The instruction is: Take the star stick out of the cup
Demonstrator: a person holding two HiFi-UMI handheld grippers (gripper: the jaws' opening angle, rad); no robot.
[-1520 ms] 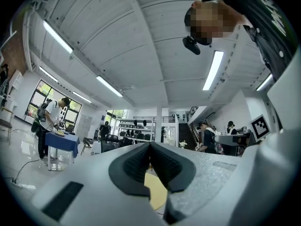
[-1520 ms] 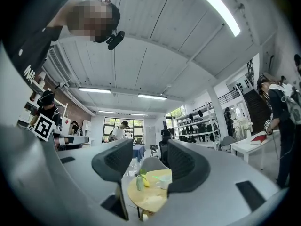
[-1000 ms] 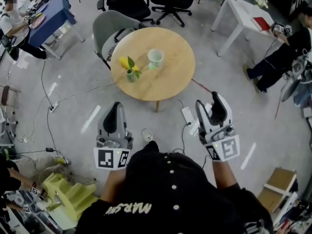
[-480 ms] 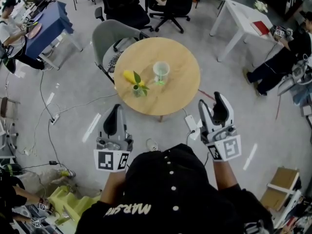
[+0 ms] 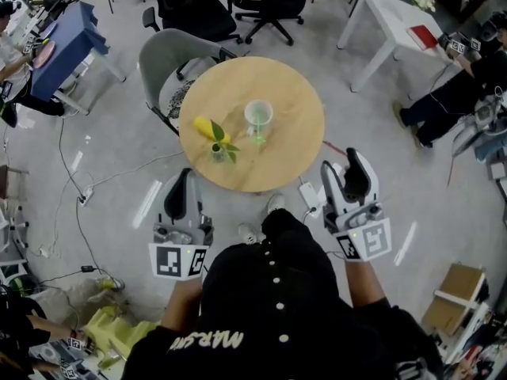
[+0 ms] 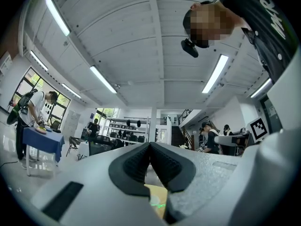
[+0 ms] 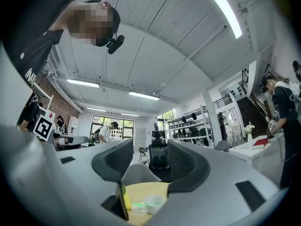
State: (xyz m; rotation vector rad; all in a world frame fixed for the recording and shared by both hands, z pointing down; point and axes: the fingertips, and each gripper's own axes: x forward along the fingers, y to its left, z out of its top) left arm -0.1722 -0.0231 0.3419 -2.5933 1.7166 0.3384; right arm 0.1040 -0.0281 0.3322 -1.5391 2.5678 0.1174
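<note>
A pale cup (image 5: 258,115) stands near the middle of a round wooden table (image 5: 285,153). A green stick-like thing (image 5: 257,138) shows at its near side; its shape is too small to tell. My left gripper (image 5: 181,190) is shut and hangs over the floor short of the table's near left edge. My right gripper (image 5: 355,171) is open, off the table's near right edge. In the right gripper view the cup (image 7: 153,202) and a green streak (image 7: 136,205) lie low between the open gripper (image 7: 149,159). In the left gripper view the gripper (image 6: 150,149) is shut, with the cup (image 6: 154,200) below.
A small vase with a yellow flower (image 5: 214,137) stands left of the cup. A grey chair (image 5: 170,66) is tucked at the table's far left. A power strip (image 5: 307,195) and cables lie on the floor. A white desk (image 5: 388,10) and a seated person (image 5: 451,93) are right.
The table has drawn a little closer to both grippers as the person stepped forward. Both grippers keep the same pose, left shut and right open.
</note>
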